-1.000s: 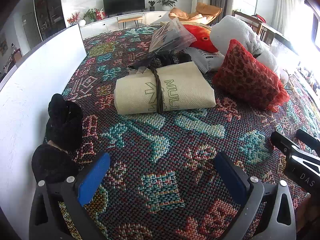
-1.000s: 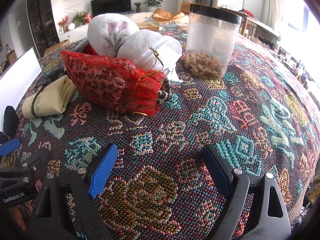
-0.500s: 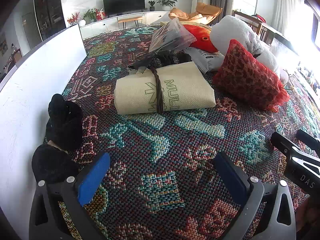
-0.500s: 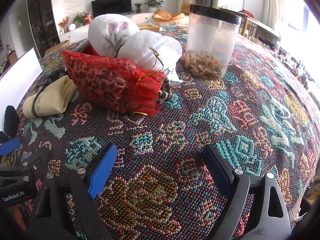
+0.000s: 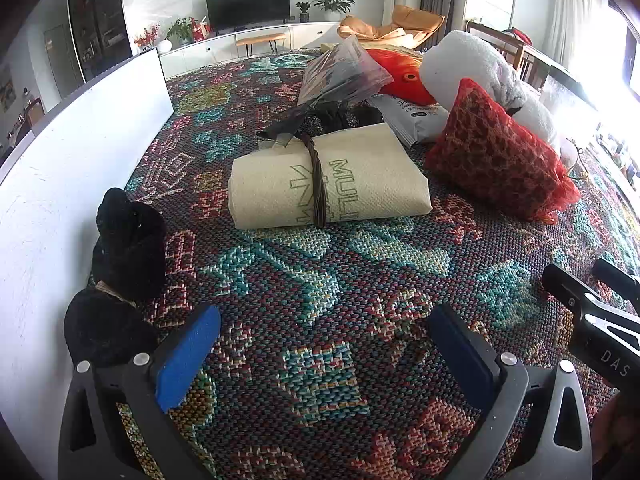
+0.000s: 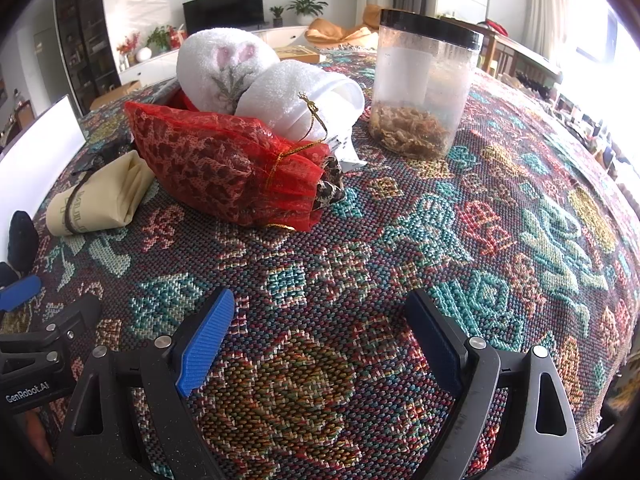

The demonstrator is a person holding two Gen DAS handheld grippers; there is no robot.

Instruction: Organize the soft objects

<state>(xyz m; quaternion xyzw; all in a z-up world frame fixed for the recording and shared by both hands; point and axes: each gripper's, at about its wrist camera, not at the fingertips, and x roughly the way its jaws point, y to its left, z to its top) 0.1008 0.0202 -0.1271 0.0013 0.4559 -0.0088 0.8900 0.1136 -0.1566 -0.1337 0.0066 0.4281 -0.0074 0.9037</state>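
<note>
A cream folded cloth [image 5: 328,178] tied with a dark cord lies mid-table, also seen at left in the right wrist view as the cream cloth [image 6: 100,196]. A red mesh pouch [image 5: 496,160] [image 6: 228,168] rests to its right, against a white plush toy [image 5: 480,68] [image 6: 224,68]. An orange plush [image 5: 400,76] and a dark sheer bag [image 5: 340,80] sit behind the cloth. Two black soft pieces [image 5: 128,248] lean on the white board. My left gripper [image 5: 324,354] is open over bare tablecloth. My right gripper [image 6: 320,340] is open too, holding nothing.
A white upright board [image 5: 60,184] borders the table's left side. A clear jar with a black lid [image 6: 420,88] holding dried bits stands right of the plush. A white printed packet [image 5: 416,116] lies behind the cloth. The patterned tablecloth [image 6: 500,240] covers the table; its edge drops off at right.
</note>
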